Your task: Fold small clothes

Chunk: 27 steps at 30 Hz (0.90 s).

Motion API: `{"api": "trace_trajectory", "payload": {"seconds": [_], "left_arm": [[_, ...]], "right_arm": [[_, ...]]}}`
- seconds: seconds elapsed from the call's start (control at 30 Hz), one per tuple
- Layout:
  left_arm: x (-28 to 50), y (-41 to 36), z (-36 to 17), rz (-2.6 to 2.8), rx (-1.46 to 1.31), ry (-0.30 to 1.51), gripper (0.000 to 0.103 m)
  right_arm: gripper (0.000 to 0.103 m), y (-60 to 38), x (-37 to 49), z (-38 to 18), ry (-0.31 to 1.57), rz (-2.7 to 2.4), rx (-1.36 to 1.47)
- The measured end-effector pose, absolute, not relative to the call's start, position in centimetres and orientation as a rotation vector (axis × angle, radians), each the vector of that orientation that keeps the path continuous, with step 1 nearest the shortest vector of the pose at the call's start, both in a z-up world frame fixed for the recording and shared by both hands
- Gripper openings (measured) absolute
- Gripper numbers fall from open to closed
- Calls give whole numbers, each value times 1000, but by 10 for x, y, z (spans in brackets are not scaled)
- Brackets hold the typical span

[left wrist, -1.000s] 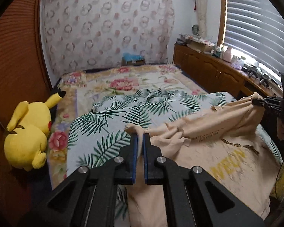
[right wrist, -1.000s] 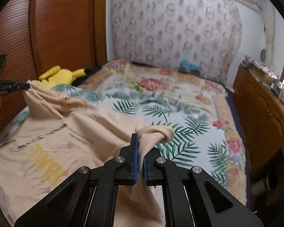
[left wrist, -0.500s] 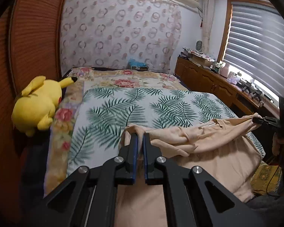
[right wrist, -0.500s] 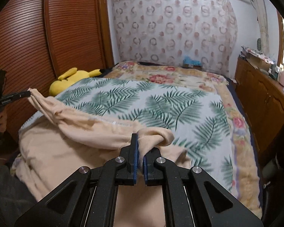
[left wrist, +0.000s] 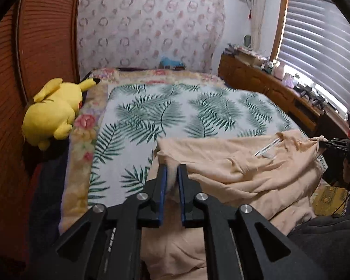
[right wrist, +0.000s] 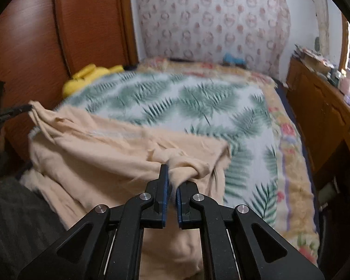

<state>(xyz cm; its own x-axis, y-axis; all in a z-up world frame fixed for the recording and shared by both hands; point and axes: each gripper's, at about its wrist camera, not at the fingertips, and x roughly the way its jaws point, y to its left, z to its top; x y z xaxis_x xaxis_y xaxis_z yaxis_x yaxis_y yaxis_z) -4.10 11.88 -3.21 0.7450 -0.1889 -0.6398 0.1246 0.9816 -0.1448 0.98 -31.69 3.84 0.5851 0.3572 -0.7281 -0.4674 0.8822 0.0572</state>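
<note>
A beige shirt (left wrist: 240, 163) lies bunched at the near edge of the bed, folded over on itself. My left gripper (left wrist: 172, 170) is shut on its left corner, with cloth between the blue pads. My right gripper (right wrist: 172, 175) is shut on a knotted bunch of the same beige shirt (right wrist: 100, 154) at its right corner. Each gripper shows small in the other's view, the right one (left wrist: 333, 142) at the far right, the left one (right wrist: 16, 110) at the far left, both pinching cloth.
The bed (left wrist: 189, 107) has a palm-leaf cover over a floral blanket. A yellow plush toy (left wrist: 53, 112) lies at the bed's left edge by the wooden wardrobe (left wrist: 35, 46). A wooden dresser (left wrist: 280, 93) with clutter runs along the right under the blinds.
Both grippers have pulled back toward the near edge of the bed, carrying the shirt's far edge over the rest. The printed lettering is now hidden under the fold.
</note>
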Motion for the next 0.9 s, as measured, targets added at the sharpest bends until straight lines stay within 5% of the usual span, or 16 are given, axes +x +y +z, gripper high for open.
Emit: {"api": "trace_trajectory", "payload": {"seconds": [0.07,0.2,0.27,0.9], "left_arm": [[-42,118,-34,-172,-95,712,24],[-35,118,-29,-180,-84,708,45],[-28,117,-25,-180,-68,704,57],[67,116,-72,-143,-9,876,59]], "right_arm": [[10,-318,13,27,844,480,-135],[39,-320,19,27,839,444,-152],[41,-321,22,32,818,449,-155],[53,-326,108,-24,908,361,-146]]}}
